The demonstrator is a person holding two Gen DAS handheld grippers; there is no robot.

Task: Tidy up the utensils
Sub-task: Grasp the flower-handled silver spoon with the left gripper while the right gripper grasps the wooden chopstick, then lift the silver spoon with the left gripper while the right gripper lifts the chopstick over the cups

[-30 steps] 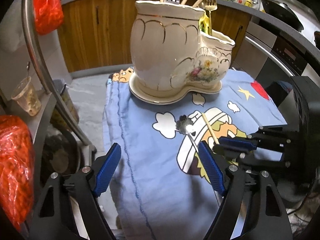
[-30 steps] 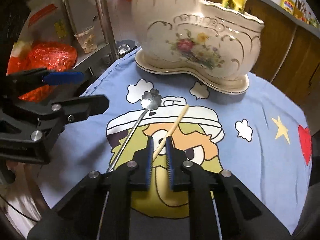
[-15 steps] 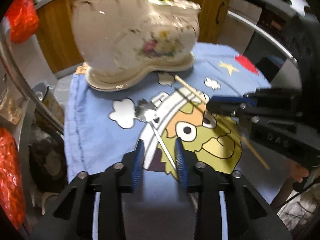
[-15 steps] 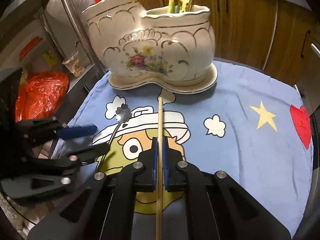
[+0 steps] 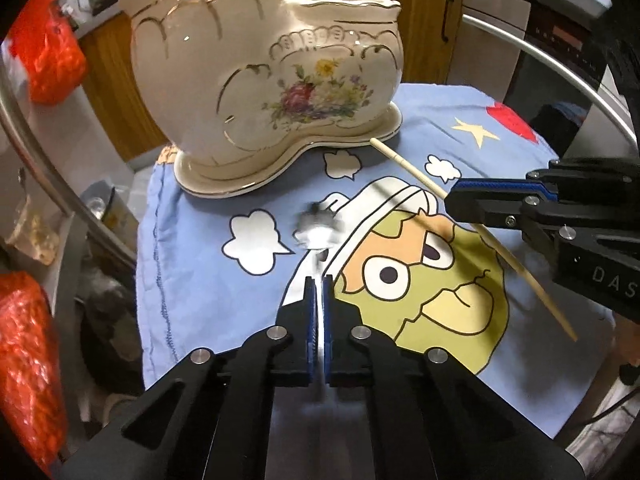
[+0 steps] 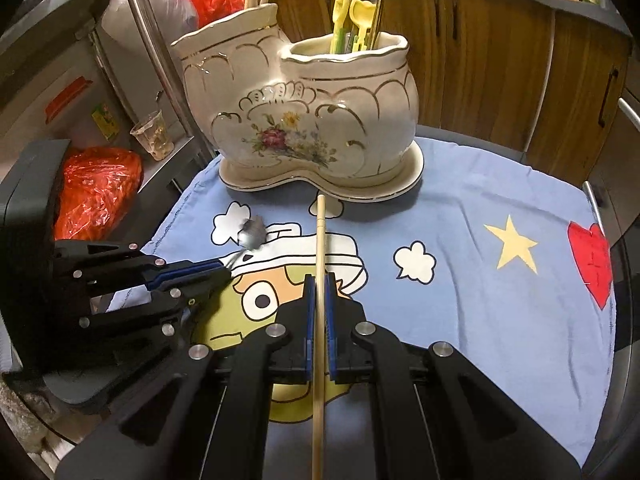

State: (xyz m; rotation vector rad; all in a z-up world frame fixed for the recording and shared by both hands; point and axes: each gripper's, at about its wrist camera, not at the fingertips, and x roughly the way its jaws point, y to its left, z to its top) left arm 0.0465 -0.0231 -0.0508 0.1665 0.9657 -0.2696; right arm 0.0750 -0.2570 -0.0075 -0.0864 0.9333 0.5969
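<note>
Clamping a metal spoon (image 5: 318, 229) by its handle, the left gripper (image 5: 319, 280) hangs over the cartoon-printed blue cloth (image 6: 480, 216). The right gripper (image 6: 319, 278), lettered "DAS", pinches a wooden chopstick (image 6: 319, 248) pointing toward the floral ceramic utensil holder (image 6: 304, 120).
</note>
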